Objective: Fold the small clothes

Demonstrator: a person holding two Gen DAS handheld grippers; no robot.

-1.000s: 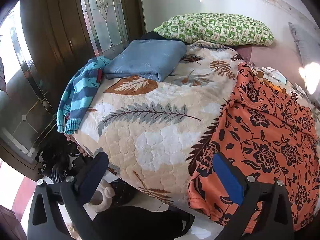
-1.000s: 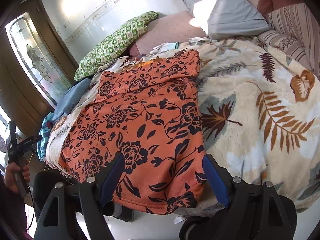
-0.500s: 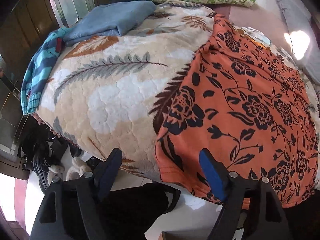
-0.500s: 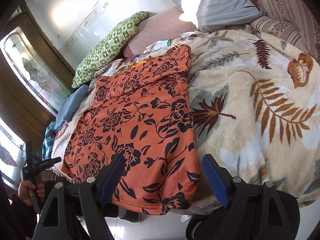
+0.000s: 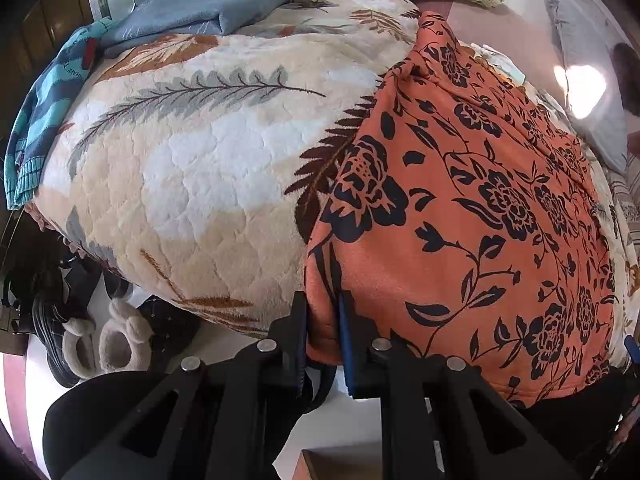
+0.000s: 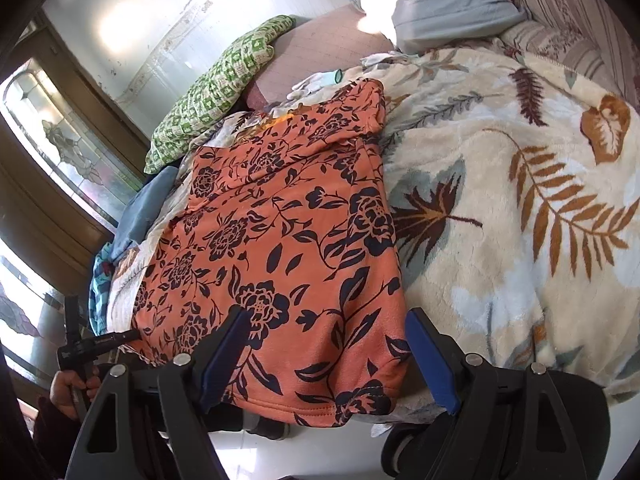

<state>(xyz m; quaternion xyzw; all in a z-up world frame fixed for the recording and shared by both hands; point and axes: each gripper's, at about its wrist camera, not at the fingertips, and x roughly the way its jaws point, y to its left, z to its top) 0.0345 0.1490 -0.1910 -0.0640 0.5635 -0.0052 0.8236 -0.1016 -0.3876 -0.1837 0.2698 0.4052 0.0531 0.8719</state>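
An orange garment with black flowers (image 5: 472, 216) lies spread flat on a cream leaf-patterned blanket (image 5: 192, 168) on a bed. My left gripper (image 5: 322, 320) is shut on the garment's near-left hem corner at the bed's edge. In the right wrist view the same garment (image 6: 288, 240) lies in front of my right gripper (image 6: 328, 344), which is open, its jaws astride the near-right hem corner without closing on it. The left gripper (image 6: 100, 344) and the hand holding it show at the far left there.
A folded blue cloth (image 5: 204, 4) and a striped teal sweater (image 5: 48, 96) lie at the blanket's left side. A green patterned pillow (image 6: 216, 92) and a grey pillow (image 6: 436, 0) lie at the head. Slippers and shoes (image 5: 96, 344) sit on the floor below.
My left gripper moved right to the garment's near-left corner and shut on it. My right gripper stayed open and moved in slightly over the near-right hem.
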